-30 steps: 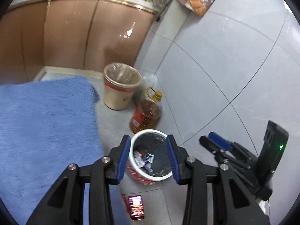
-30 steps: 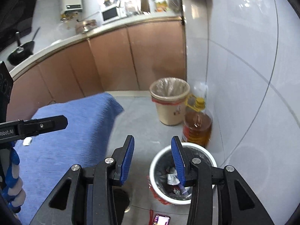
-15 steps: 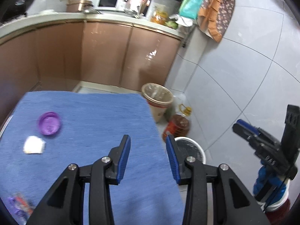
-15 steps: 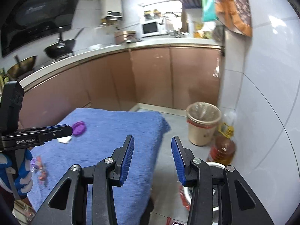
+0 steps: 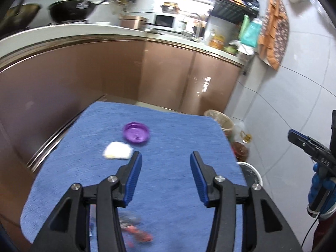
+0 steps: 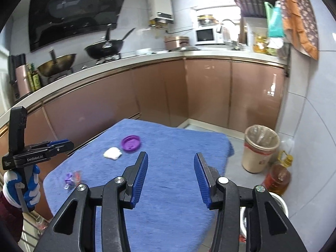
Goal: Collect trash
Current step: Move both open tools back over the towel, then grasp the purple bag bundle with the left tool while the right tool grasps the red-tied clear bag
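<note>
Two hand-held tools hover open over a blue-covered worktop scattered with trash

The left tool and right tool both have their blue-padded jaws spread wide, holding nothing. Toward the worktop's far edge lies a purple lid, with a crumpled white tissue just beside it on the near left. Small colourful wrappers lie by the near-left corner, blurred in the left view. On the floor past the worktop's right edge stand a white trash bin, an oil bottle and a beige lined bin
</note>
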